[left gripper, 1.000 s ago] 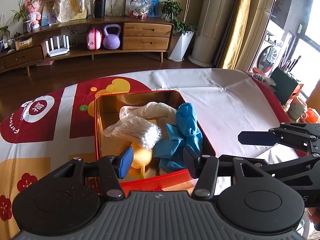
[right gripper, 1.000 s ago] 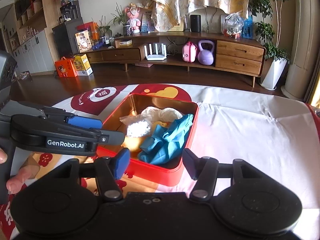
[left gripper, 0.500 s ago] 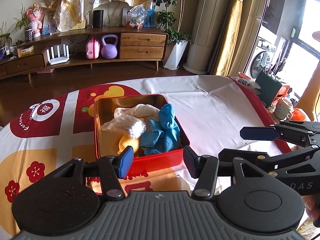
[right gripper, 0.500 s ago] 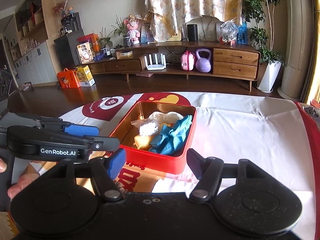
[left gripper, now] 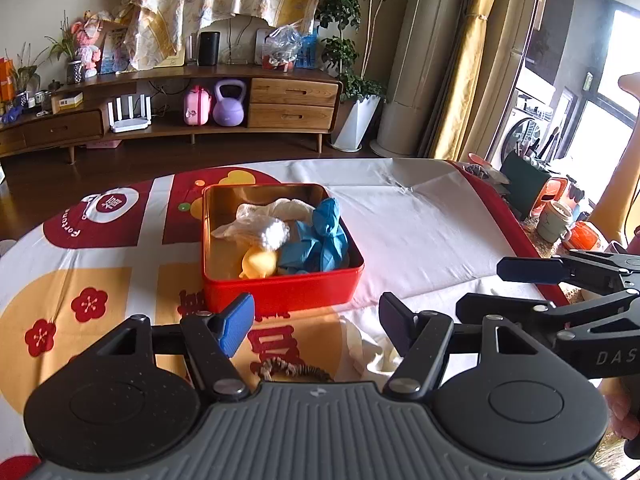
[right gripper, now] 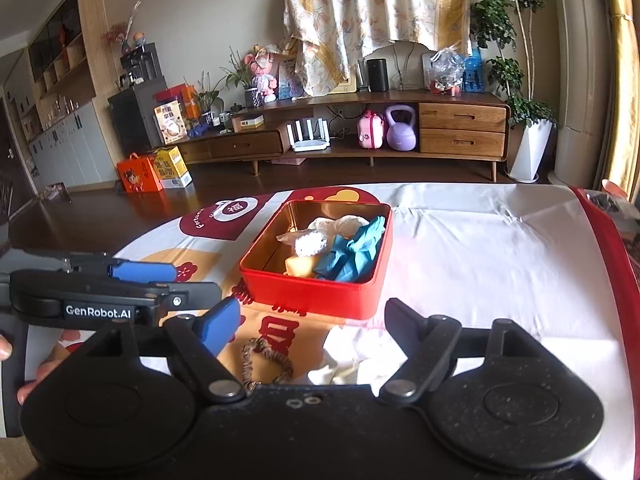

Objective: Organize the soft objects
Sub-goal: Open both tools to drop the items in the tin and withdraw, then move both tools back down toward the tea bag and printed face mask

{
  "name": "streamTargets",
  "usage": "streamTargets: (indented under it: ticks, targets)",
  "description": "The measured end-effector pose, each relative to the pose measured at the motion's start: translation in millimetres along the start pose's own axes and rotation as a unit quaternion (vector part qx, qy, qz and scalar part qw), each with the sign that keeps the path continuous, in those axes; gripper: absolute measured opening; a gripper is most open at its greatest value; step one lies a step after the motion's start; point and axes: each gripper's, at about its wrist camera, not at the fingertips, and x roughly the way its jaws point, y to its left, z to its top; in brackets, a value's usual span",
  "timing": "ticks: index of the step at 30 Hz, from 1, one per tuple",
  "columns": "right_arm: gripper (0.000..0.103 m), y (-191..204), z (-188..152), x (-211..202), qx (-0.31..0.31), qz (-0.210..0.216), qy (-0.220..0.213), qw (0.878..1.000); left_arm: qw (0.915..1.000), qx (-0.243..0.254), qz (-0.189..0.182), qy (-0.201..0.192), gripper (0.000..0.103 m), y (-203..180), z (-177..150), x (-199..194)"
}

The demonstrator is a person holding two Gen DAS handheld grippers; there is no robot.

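A red tin box [left gripper: 280, 292] [right gripper: 316, 292] stands on the table. In it lie blue gloves [left gripper: 324, 236] [right gripper: 354, 250], a white mesh cloth [left gripper: 276, 210], a white fluffy ball [left gripper: 274, 234] [right gripper: 310, 244] and a yellow soft piece [left gripper: 260, 264] [right gripper: 300, 266]. In front of the box lie a striped hair tie [left gripper: 296, 370] [right gripper: 266, 360] and a white cloth [left gripper: 376, 350] [right gripper: 352, 356]. My left gripper [left gripper: 316, 320] is open and empty above the hair tie. My right gripper [right gripper: 312, 320] is open and empty, beside the left one.
The table wears a white, red and orange cloth [left gripper: 420, 220]. Mugs and a knife block [left gripper: 524, 184] stand past its right edge. A wooden sideboard [right gripper: 400, 128] runs along the far wall.
Both grippers have pulled back from the box and risen. The hair tie and white cloth in front of the box have come into view.
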Motion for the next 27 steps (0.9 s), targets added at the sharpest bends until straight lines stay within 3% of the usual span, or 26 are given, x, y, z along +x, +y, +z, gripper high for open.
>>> streamTargets:
  ticks: [9,13,27]
  targets:
    - [0.097,-3,-23,-26,0.012,0.001,-0.006,1.0,0.9998,-0.011,0.015,-0.007,0.075,-3,-32,-20]
    - [0.101,-6,-38,-33,0.014,-0.008,-0.005,1.0,0.9994,-0.019,0.027,-0.01,0.083,-5,-44,-26]
    - [0.102,-16,-93,-39,0.031,-0.037,0.021,0.999,0.9983,-0.044,0.038,0.008,0.083,-6,-88,-23]
